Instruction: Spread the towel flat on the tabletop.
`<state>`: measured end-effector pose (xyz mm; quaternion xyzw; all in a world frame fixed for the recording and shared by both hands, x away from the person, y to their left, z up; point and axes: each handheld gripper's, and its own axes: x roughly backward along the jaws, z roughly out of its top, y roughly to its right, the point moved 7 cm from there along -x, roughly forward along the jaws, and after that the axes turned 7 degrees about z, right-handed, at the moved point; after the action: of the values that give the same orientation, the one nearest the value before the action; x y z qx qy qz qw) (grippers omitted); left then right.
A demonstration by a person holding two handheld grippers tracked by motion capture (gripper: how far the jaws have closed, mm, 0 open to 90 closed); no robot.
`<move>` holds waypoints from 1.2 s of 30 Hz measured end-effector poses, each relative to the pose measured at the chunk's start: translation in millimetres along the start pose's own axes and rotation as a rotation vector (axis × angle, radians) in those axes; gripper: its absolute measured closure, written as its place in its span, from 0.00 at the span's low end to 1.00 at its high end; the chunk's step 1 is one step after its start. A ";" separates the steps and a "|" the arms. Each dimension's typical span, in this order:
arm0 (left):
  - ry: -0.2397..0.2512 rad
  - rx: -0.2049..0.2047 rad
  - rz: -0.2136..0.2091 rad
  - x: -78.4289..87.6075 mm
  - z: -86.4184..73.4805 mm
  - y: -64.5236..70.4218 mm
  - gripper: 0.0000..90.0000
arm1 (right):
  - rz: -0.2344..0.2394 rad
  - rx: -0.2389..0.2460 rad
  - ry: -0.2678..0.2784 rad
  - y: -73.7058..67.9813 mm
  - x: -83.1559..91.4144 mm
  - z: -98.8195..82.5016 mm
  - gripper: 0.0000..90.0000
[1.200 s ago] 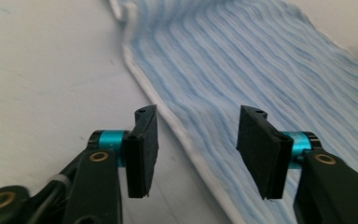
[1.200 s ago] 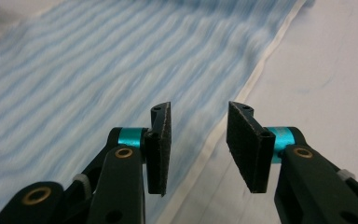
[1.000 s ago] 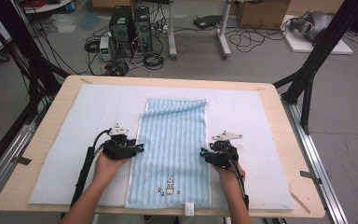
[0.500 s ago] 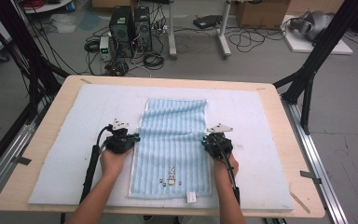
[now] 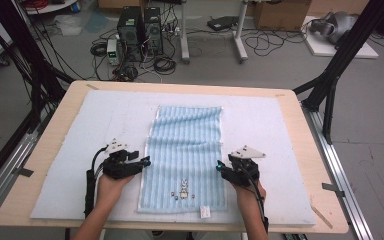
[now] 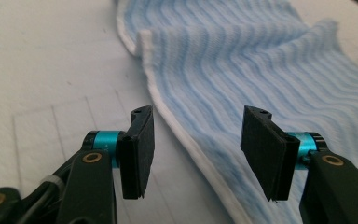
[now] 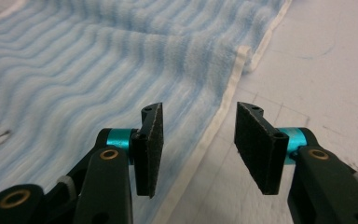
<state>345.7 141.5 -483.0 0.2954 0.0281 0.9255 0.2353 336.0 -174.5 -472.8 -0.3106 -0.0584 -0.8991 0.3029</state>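
A blue-and-white striped towel (image 5: 185, 145) lies lengthwise on the white mat (image 5: 75, 130), with a small embroidered figure (image 5: 183, 189) and a white tag (image 5: 205, 212) near its front end. My left gripper (image 5: 147, 161) is at the towel's left hem and my right gripper (image 5: 219, 165) at its right hem. Both have just been opening. In the left gripper view the left gripper (image 6: 196, 140) stands open over the white hem of the towel (image 6: 261, 70), pads apart from it. In the right gripper view the right gripper (image 7: 198, 140) is likewise open over the towel (image 7: 74, 70) hem.
The mat covers most of a wooden table (image 5: 300, 125). Black frame legs (image 5: 337, 70) rise at the table's right and left corners. Behind the table, computer towers (image 5: 140, 30) and cables sit on the floor. Bare mat lies either side of the towel.
Both grippers pushed forward along the towel's sides with jaws shut, then drew back toward the person and opened. The towel's front end has shifted slightly away from the table's front edge.
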 end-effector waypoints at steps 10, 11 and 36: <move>-0.050 -0.057 -0.035 21.6 -26.1 13.4 0.52 | 0.064 0.061 -0.019 -22.3 28.5 -19.6 0.74; -0.052 -0.059 -0.042 24.0 -27.8 15.6 0.53 | 0.071 0.063 -0.025 -23.8 28.4 -23.1 0.74; -0.114 -0.076 -0.118 51.8 -55.8 34.0 0.98 | 0.117 0.048 -0.077 -44.9 32.3 -55.3 0.95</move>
<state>263.2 139.6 -494.8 0.3365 -0.0029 0.8921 0.3016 260.9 -170.8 -494.1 -0.3403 -0.0734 -0.8656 0.3600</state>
